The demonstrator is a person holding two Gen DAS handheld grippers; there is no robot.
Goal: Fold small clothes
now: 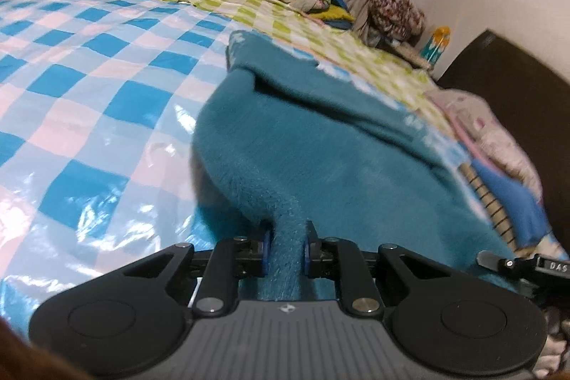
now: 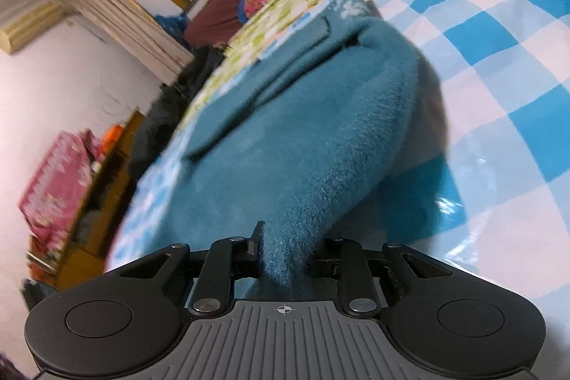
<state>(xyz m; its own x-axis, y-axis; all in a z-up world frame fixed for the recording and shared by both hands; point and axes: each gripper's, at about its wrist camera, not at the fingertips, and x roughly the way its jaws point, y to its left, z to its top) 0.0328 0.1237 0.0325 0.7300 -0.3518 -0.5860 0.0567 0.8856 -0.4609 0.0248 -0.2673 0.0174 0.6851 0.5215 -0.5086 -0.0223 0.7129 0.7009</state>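
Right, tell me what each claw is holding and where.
Both hold the teal fleece garment: the left claw and the right claw each pinch a bunched fold of its near edge.

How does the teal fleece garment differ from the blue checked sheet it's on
The teal fleece garment is plain and fuzzy, while the blue checked sheet is glossy with blue and white squares. The garment is lifted at its near edge, pinched by the left gripper and the right gripper; the sheet lies spread flat over the bed. The garment covers only part of the sheet. Both are blue-toned.
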